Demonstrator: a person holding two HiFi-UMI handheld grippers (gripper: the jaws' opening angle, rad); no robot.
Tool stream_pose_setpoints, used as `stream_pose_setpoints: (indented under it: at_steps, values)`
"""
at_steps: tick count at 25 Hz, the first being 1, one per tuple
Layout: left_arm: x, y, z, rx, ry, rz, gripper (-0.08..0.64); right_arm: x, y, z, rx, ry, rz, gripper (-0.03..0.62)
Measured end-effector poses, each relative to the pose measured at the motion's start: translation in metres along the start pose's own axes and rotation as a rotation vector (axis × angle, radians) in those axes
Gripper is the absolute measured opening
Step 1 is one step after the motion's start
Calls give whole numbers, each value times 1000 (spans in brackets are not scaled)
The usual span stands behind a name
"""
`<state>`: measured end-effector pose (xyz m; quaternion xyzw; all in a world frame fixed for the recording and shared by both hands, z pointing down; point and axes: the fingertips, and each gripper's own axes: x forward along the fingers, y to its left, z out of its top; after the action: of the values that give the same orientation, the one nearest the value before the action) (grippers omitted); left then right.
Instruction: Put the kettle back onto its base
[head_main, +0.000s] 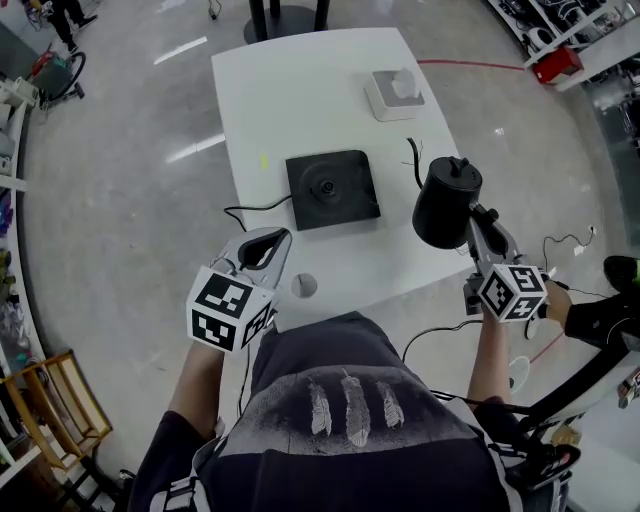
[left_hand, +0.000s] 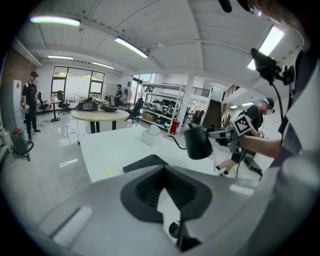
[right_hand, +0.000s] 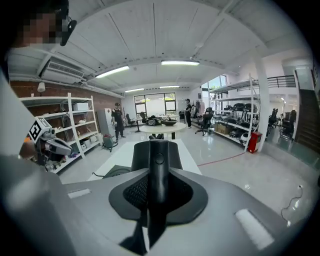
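My right gripper has its jaws clamped on the handle of the matte black gooseneck kettle, which hangs just ahead of them. The square black base lies to their left. If the handle swivels in my grip, the kettle could land off-centre. My left gripper has its jaws narrowly apart and empty.

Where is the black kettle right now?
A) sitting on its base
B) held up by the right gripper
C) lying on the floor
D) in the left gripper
B: the right gripper is shut on the kettle, holding it in the air away from its bare base.
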<state>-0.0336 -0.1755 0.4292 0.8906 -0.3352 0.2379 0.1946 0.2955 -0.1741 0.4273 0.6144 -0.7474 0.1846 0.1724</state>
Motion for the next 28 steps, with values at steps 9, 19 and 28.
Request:
stream_pose_setpoints:
  at_steps: [9,19,28]
  values:
    - [-9,2,2,-1,-21,2,0,-2,25,14,-18,-20,51,55]
    - [-32,15,-14,-39,-32,58,0,22,64,43,-37,-62,166,55]
    - [-66,47,-37,-101,-45,139,0,69,124,57,-77,-72,277,55]
